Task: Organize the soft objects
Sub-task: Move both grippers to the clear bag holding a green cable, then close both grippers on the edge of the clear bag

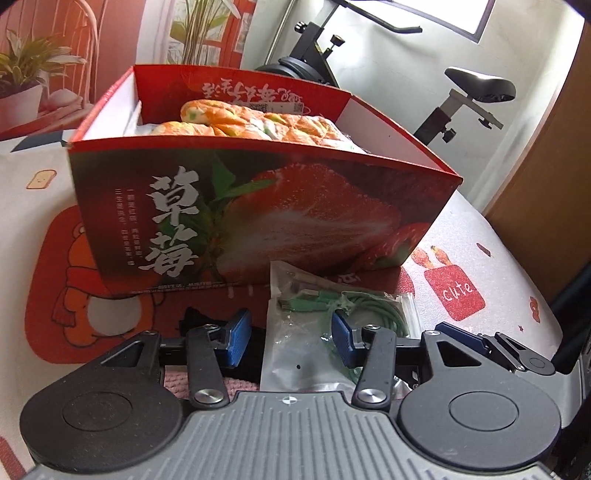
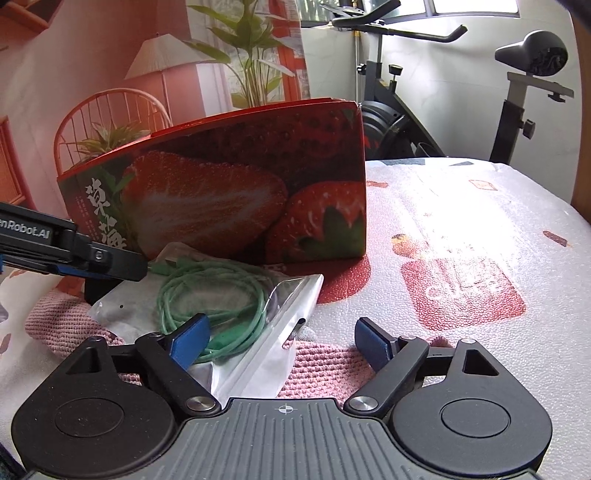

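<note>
Both grippers' jaws stood apart around the clear bag (image 1: 295,354) of coiled green cable (image 2: 218,295), left gripper (image 1: 291,338) narrower, right gripper (image 2: 282,341) wide (neither pressing), just before the strawberry box (image 1: 258,206), on pink knitted cloth (image 2: 325,362).

Daylight is coming in from a window (image 1: 439,14) at the top of both views and is washing out the panes. In the right wrist view it is glaring hard off the patterned cover (image 2: 461,229) of the bench, bleaching the print there. The strawberry box (image 1: 258,214) is showing its near face in shade and is casting a soft shadow at its base. Fisheye distortion is bending straight edges and darkening the top corners. Focus is staying fairly sharp in the middle, while the background is looking slightly soft and the colours are leaning reddish.
</note>
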